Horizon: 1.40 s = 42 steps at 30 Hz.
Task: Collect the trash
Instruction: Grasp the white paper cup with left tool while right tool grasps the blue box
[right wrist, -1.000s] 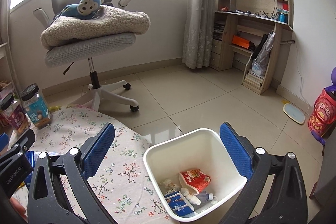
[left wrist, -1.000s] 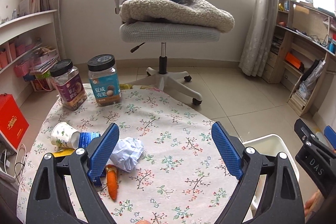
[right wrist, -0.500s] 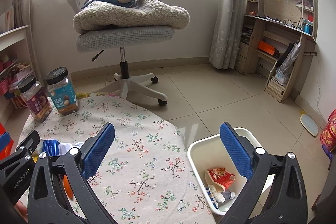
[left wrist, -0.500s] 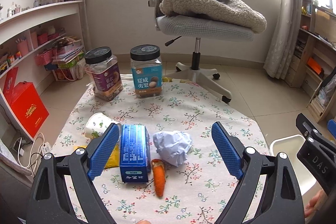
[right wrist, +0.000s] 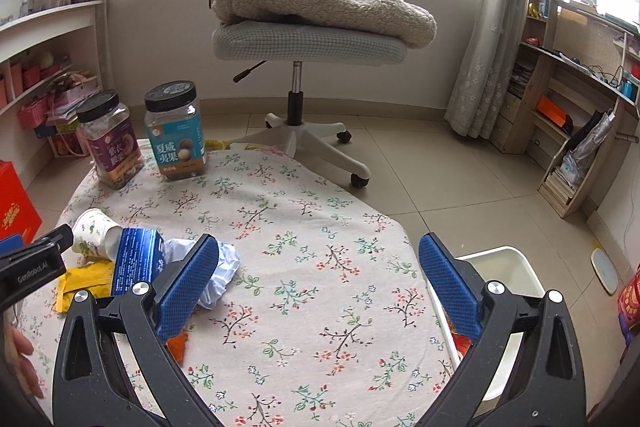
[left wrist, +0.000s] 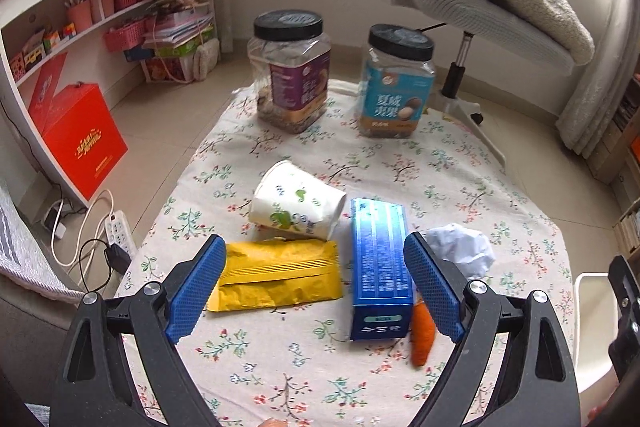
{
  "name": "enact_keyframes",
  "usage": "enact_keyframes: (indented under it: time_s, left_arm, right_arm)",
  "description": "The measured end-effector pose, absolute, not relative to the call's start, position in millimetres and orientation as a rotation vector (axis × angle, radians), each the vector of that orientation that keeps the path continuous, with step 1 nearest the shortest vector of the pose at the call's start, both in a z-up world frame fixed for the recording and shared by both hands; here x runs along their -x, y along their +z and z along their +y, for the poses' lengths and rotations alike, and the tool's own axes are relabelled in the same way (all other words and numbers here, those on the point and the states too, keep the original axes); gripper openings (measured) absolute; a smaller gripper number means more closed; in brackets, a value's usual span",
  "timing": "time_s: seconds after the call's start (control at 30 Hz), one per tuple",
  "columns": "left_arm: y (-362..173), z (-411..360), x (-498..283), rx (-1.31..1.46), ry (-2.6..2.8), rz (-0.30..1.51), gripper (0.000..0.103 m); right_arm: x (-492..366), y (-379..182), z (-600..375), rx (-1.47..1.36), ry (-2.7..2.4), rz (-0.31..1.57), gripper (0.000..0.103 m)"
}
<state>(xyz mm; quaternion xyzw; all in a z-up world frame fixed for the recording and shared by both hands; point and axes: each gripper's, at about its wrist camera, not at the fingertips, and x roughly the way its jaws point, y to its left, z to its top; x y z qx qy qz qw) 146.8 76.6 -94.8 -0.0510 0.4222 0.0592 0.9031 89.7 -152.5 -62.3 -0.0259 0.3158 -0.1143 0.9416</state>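
Trash bin (right wrist: pixel 516 267) mostly hidden | carrot (left wrist: pixel 423 333) half-covered | left gripper (left wrist: pixel 316 287), right gripper (right wrist: pixel 318 285) jaws wide, empty

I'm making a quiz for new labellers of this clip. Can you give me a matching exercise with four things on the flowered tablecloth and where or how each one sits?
Things:
1. white paper cup with green print
2. long blue cardboard box
3. crumpled white paper ball
4. clear plastic jar with purple label

States:
A. stands upright at the table's far end
B. lies on its side
C. lies flat beside the yellow foil packet
D. sits right of the box in the left wrist view

Pairs: 1-B, 2-C, 3-D, 4-A
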Motion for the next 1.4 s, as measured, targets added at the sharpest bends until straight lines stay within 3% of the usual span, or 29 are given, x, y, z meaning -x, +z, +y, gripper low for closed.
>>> enact_keyframes:
  time_s: [0.13, 0.33, 0.73, 1.13, 1.4]
  left_arm:
    - [-120.3, 115.6, -173.1, 0.137, 0.134, 1.001, 0.088]
    - [-143.6, 158.2, -206.7, 0.423, 0.136, 1.081, 0.088]
    - [-189.5, 140.3, -268.1, 0.655, 0.143, 1.183, 0.088]
    - [-185.1, 161.0, -264.0, 0.881, 0.122, 1.185, 0.087]
    - [-194.1, 137.7, -276.7, 0.868, 0.122, 1.180, 0.087]
  right_arm:
    - [-95.6, -70.6, -136.3, 0.082, -0.194, 0.672, 0.096]
    - [-104.3, -83.7, -125.8, 0.113, -0.167, 0.716, 0.096]
    - [-119.8, -108.0, -113.4, 0.095, -0.011, 0.857, 0.096]
    - [-116.4, -121.2, -99.6, 0.128, 0.040, 0.895, 0.096]
    - [-117.3, -120.5, -112.8, 0.100, 0.035, 0.914, 0.096]
